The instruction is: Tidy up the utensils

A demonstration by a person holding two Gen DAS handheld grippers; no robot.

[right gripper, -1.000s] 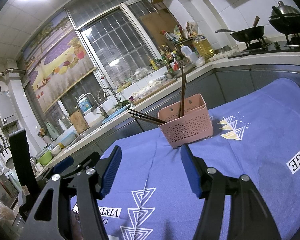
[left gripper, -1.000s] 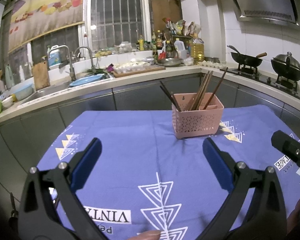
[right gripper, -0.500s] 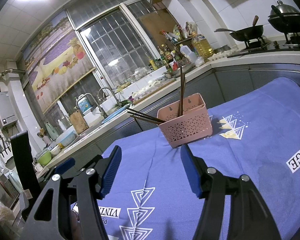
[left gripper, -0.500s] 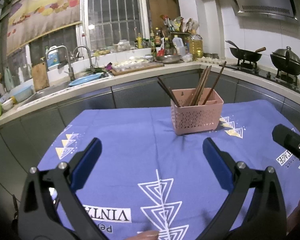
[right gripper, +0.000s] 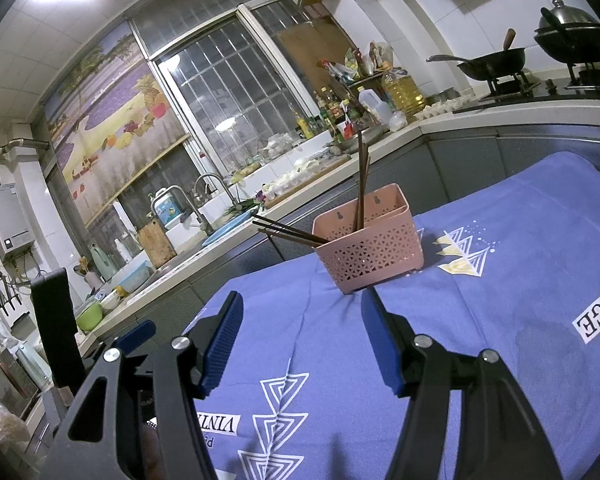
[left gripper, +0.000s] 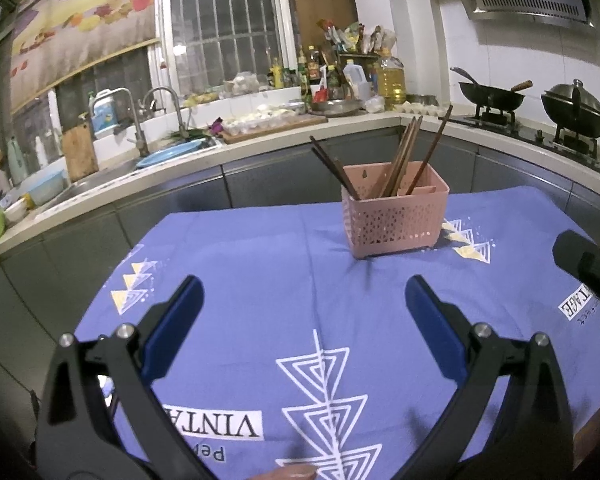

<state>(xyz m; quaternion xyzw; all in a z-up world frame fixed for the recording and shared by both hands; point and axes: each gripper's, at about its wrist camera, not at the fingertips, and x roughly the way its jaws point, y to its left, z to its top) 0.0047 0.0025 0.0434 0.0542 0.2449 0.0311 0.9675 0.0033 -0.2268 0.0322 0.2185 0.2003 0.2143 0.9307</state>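
Hovering above the blue cloth (left gripper: 260,280), the left gripper (left gripper: 303,300) has its two blue-padded fingers (left gripper: 176,320) spread wide apart, with nothing between them and nothing touching them. The right gripper (right gripper: 302,336) is likewise spread apart and empty, its pads (right gripper: 222,344) clear of the cloth (right gripper: 500,300) beneath.

Ahead of both grippers, well apart from them, the pink basket (left gripper: 394,216) stands upright on the cloth that covers the table. In the right wrist view the basket (right gripper: 370,250) sits just beyond the gap between the fingers. Dark chopsticks (left gripper: 404,152) stand inside it: several lean against the basket's rim toward the stove side, while two lean out over the basket's opposite rim, toward the sink side (right gripper: 288,232). Just beside the basket, on the stove side, a white and yellow triangle print (left gripper: 466,240) marks the cloth.

At the right edge of the left wrist view a black part of the other gripper shows (left gripper: 588,268), level with the basket's base.
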